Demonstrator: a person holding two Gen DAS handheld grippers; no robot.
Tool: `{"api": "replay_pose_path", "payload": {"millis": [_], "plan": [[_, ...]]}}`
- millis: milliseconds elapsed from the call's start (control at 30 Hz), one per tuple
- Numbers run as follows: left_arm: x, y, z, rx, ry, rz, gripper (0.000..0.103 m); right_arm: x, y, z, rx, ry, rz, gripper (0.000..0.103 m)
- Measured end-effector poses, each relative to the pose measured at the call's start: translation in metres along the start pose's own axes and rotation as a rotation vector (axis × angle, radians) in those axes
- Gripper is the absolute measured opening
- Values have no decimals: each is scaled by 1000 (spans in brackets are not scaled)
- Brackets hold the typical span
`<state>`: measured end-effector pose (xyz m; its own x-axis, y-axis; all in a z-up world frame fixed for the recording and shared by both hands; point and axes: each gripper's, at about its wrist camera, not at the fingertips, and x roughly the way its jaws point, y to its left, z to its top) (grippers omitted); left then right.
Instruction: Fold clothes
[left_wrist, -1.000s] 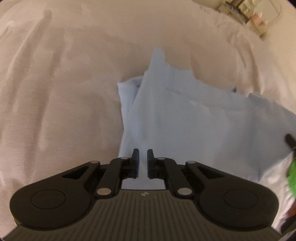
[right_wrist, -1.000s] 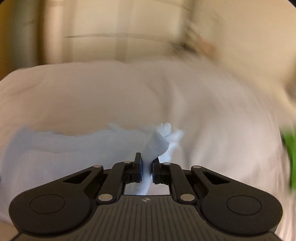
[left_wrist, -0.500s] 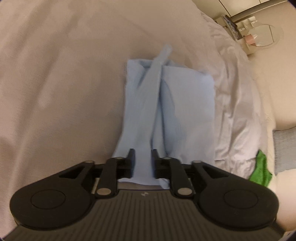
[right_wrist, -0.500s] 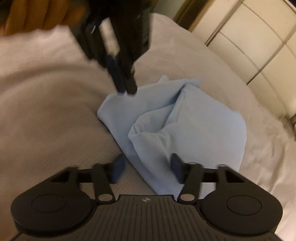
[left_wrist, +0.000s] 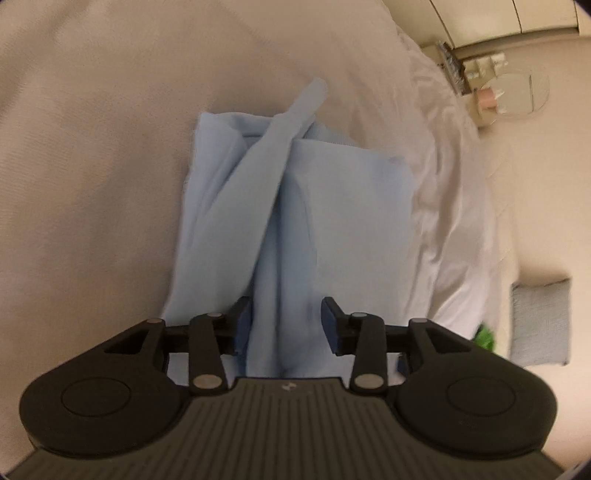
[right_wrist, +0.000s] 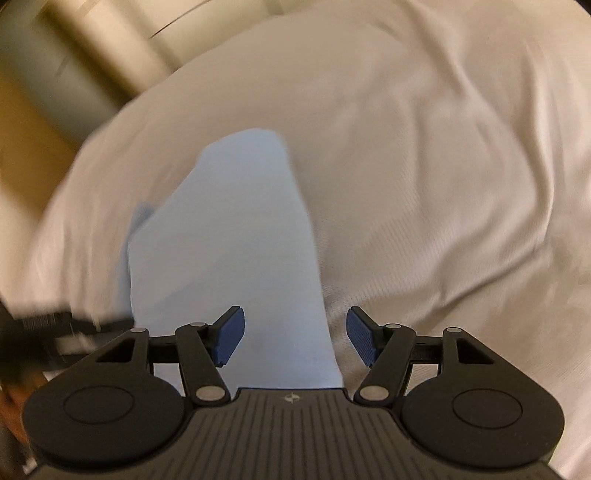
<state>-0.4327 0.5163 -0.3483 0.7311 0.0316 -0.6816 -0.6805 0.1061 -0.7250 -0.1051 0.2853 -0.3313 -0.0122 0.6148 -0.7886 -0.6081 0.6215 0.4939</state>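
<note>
Two pairs of tongs hang over a pale blue cotton garment (left_wrist: 343, 206) lying folded lengthwise on the cream-covered bed (left_wrist: 92, 166). The left tongs (left_wrist: 287, 325) have just been opening, a raised fold of the blue cloth between the blue pads, unpinched. The right tongs (right_wrist: 295, 336) stand wide apart over the garment's right edge (right_wrist: 236, 236), gripping nothing.

A beige-covered bed (left_wrist: 92, 166) with rumpled white sheets (left_wrist: 454, 206), a grey cushion (left_wrist: 541, 321) on pale floor (left_wrist: 532, 206)
</note>
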Motion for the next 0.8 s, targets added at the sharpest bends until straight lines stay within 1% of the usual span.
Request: {"api": "replay_pose_path", "payload": {"millis": [67, 100, 167, 233, 300, 333, 367, 400, 433, 500, 533, 600, 733, 800], "plan": [[6, -3, 4, -10, -3, -36, 38, 13, -18, 5, 158, 26, 43, 63], [10, -5, 5, -8, -1, -35, 41, 17, -26, 9, 215, 36, 57, 63], [17, -6, 7, 3, 3, -8, 42, 25, -36, 9, 304, 50, 81, 62], [21, -3, 8, 14, 7, 21, 35, 30, -38, 5, 342, 65, 89, 62], [19, -2, 7, 28, 8, 40, 10, 35, -37, 2, 343, 71, 84, 61], [14, -7, 7, 53, 3, 42, 9, 37, -36, 1, 340, 72, 81, 59], [7, -17, 6, 99, -12, 44, 7, 39, -33, 1, 327, 71, 81, 54], [-1, -32, 3, 170, -38, 53, 7, 40, -28, 1, 308, 68, 82, 49], [-11, -47, 1, 254, -69, 62, 7, 37, -18, 4, 258, 55, 74, 40], [-30, -76, -5, 409, -129, 72, 7, 27, 12, 11, 115, 22, 37, 34], [-38, -82, -6, 449, -150, 67, 7, 22, 28, 10, 38, 7, 23, 31], [-49, -82, -6, 479, -171, 70, 7, 19, 57, 5, -87, -2, 14, 28], [-45, -46, -4, 434, -160, 132, 7, 30, 95, -9, -259, 25, -28, 26], [-46, -30, -6, 410, -165, 133, 7, 40, 103, -18, -300, 49, -36, 27]]}}
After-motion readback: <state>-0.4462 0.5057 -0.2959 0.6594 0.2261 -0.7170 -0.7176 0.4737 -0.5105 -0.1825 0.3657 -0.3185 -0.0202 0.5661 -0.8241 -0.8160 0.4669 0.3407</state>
